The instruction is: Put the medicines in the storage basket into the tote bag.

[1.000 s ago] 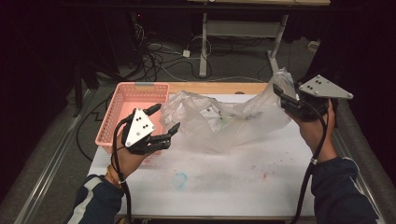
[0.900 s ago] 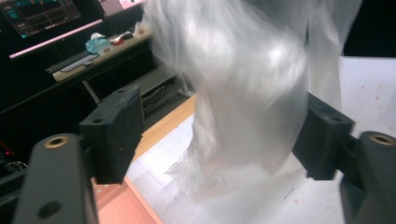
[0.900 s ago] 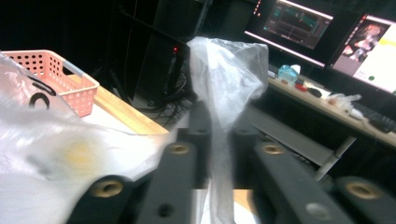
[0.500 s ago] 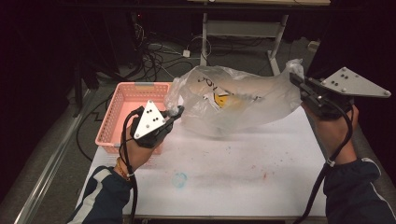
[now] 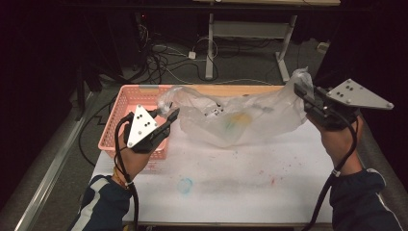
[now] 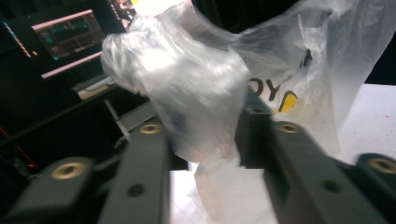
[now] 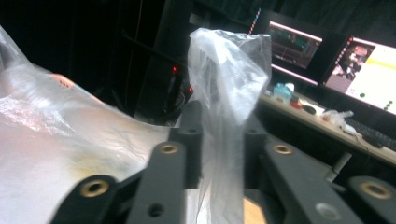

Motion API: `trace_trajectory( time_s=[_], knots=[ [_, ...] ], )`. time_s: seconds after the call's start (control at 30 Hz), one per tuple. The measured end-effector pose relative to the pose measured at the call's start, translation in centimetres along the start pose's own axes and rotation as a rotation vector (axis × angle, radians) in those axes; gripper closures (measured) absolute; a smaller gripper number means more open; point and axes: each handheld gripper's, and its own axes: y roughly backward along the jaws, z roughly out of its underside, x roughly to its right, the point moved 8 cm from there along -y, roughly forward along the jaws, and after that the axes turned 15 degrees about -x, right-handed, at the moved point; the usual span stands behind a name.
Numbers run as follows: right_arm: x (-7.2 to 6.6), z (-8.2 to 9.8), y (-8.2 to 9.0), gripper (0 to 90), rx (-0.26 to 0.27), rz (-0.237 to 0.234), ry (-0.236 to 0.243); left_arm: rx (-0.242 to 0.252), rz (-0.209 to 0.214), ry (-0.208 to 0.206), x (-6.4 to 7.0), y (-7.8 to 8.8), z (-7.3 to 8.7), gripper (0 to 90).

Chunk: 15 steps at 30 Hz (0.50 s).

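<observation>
A clear plastic bag (image 5: 231, 120) with yellow and black print sags between my two grippers, its belly resting on the white table (image 5: 231, 187). My left gripper (image 5: 171, 115) pinches the bag's left corner beside the pink basket. In the left gripper view, bunched film (image 6: 196, 102) fills the gap between the jaws and touches both. My right gripper (image 5: 299, 91) holds the right corner higher up, and a twisted strip of film (image 7: 224, 84) rises between its jaws. Both pairs of jaws have just been opening a little, with the film still between them.
A pink slotted basket (image 5: 122, 103) stands at the table's left, just behind my left hand. Faint blue and red stains mark the tabletop. Cables and desk legs lie on the floor beyond the far edge. Monitors (image 7: 355, 60) glow in the background.
My left gripper, open beside the bag at first, took hold of its left corner. The bag was stretched up taut and has since sagged back onto the table. My right hand rose slightly.
</observation>
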Motion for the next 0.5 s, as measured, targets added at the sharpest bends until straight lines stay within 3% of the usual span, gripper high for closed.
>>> trace_trajectory(
  time_s=[0.07, 0.1, 0.23, 0.3, 0.37, 0.5],
  knots=[
    [-0.4, 0.8, -0.4, 58.4, 0.021, -0.002, -0.002, 0.001, -0.076, 0.010, -0.2, -0.3, 0.7, 38.7],
    [-0.6, 1.1, -0.5, 56.3, 0.040, 0.022, 0.001, 0.002, -0.063, 0.033, 0.0, -0.5, 1.2, 33.4],
    [-2.0, 2.6, -0.9, 41.3, 0.099, 0.031, 0.012, 0.014, -0.060, -0.003, 1.1, -1.1, 3.2, 20.3],
    [-2.4, 3.9, -0.9, 30.8, 0.114, 0.034, 0.010, -0.019, -0.040, -0.016, 1.8, -1.4, 4.5, 20.0],
    [-2.4, 4.2, -0.7, 28.3, 0.115, 0.027, 0.003, -0.060, -0.037, -0.033, 2.2, -1.8, 5.5, 19.9],
    [-2.2, 4.7, 0.7, 23.4, 0.127, 0.021, 0.009, -0.090, -0.028, -0.015, 2.3, -2.0, 6.5, 20.0]
  ],
)
